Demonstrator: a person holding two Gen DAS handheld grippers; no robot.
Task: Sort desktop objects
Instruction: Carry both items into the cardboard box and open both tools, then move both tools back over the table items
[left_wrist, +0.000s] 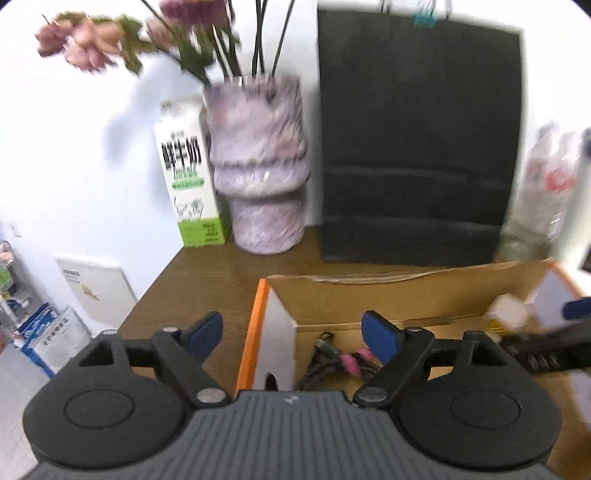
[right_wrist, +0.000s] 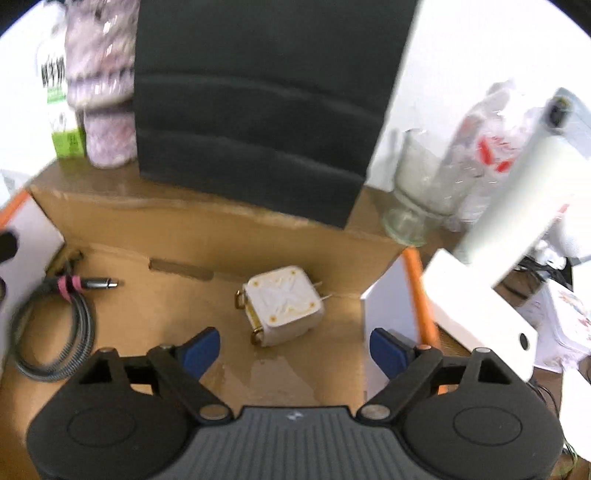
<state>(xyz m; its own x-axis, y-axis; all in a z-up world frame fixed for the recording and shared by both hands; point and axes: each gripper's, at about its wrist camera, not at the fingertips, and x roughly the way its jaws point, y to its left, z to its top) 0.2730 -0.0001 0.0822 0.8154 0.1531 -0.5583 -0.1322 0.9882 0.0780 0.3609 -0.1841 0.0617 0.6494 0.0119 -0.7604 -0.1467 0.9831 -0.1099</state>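
An open cardboard box (right_wrist: 207, 229) with orange-edged flaps sits on the wooden desk; it also shows in the left wrist view (left_wrist: 369, 291). Inside lie a coiled grey cable with a pink tie (right_wrist: 59, 314) and a small white box with gold trim (right_wrist: 282, 304). The cable (left_wrist: 340, 360) and the white box (left_wrist: 508, 312) show in the left wrist view too. My right gripper (right_wrist: 295, 349) is open and empty, just above the box floor, near the white box. My left gripper (left_wrist: 295, 334) is open and empty over the box's left flap.
A black paper bag (left_wrist: 417, 147) stands behind the box, with a mottled pink vase of flowers (left_wrist: 262, 166) and a milk carton (left_wrist: 188, 173) to its left. A glass cup (right_wrist: 421, 192), plastic bags (right_wrist: 487, 144) and a white device (right_wrist: 491, 266) are at the right.
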